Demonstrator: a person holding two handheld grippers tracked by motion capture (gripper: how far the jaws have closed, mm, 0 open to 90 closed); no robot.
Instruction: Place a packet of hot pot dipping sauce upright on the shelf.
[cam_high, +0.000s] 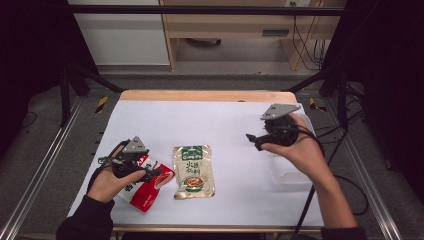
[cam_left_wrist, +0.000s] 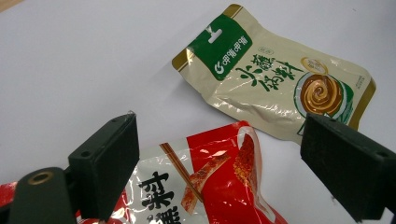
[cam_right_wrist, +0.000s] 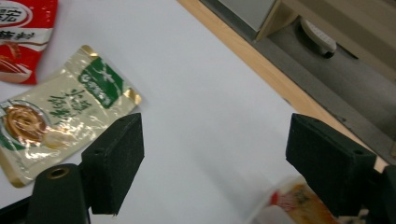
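Nearest you, your left gripper hangs over the red sauce packet, jaws spread wide, nothing pinched; the packet lies flat under them at the white table cover's front left. Just beside it, to the right and apart from it, lies the beige-and-green hotpot sauce pouch, flat, green header pointing away from you. Farther back right, your right gripper sits released and empty above bare cover. A clear plastic container is partly hidden under that hand.

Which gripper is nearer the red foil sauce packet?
Left. The left gripper hovers open right over the red foil sauce packet; the right gripper is far across the table.
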